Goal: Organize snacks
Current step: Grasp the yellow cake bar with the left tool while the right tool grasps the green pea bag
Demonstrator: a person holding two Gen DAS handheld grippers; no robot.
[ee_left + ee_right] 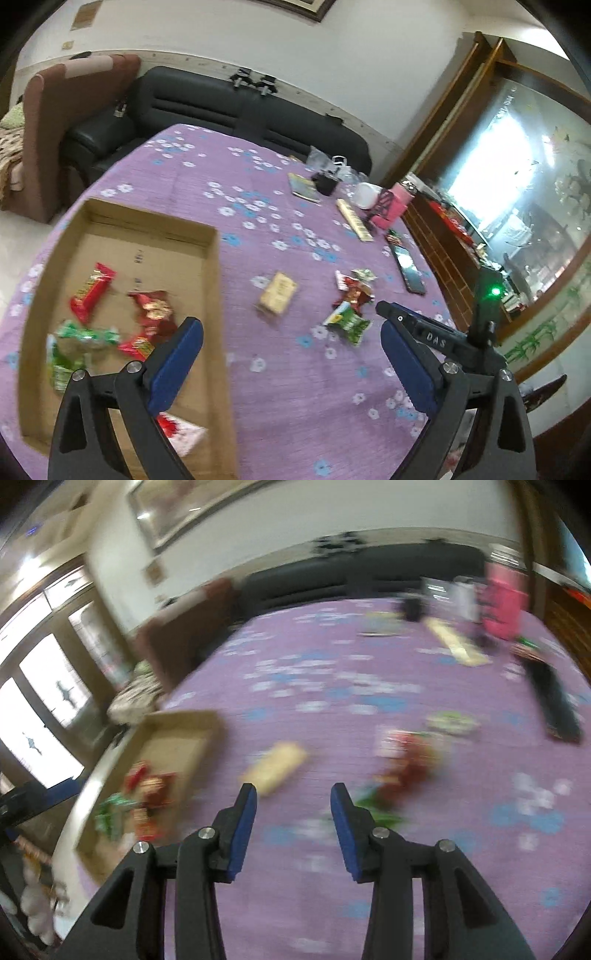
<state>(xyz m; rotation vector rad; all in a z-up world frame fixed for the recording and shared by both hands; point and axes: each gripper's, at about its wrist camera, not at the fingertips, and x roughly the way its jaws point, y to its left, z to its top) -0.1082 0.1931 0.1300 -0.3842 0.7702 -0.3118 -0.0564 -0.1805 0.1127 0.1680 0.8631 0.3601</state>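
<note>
Left tongs (291,343) stand wide with nothing between the pads. They hang above the near right wall of the cardboard tray (214,258), so the tray floor lies ahead and to their left. That position fits a drop-off into the tray.

Tray contents, ahead-left of the left tongs: a red bar wrapper (90,293), a dark red packet (155,312), green wrappers (86,334), and one red-and-white packet (177,434) under the left finger (177,363). Collected snacks sit together there because the tray is the sorting bin.

Loose snacks are left on the purple floral cloth (258,206). The tan biscuit pack (277,292) lies ahead of the left tongs, between the tray and the cluster. The red packet (352,293) and green packet (347,323) lie ahead-right, touching each other.

Right tongs (293,805) stand partly apart and empty. The view is badly blurred. The tan biscuit pack (275,768) sits just ahead of their left finger; the red and green cluster (404,771) is ahead-right.

Judgement: roughly half sorted; the right tongs look lined up for the next pick. Which item, I cannot tell.
</note>
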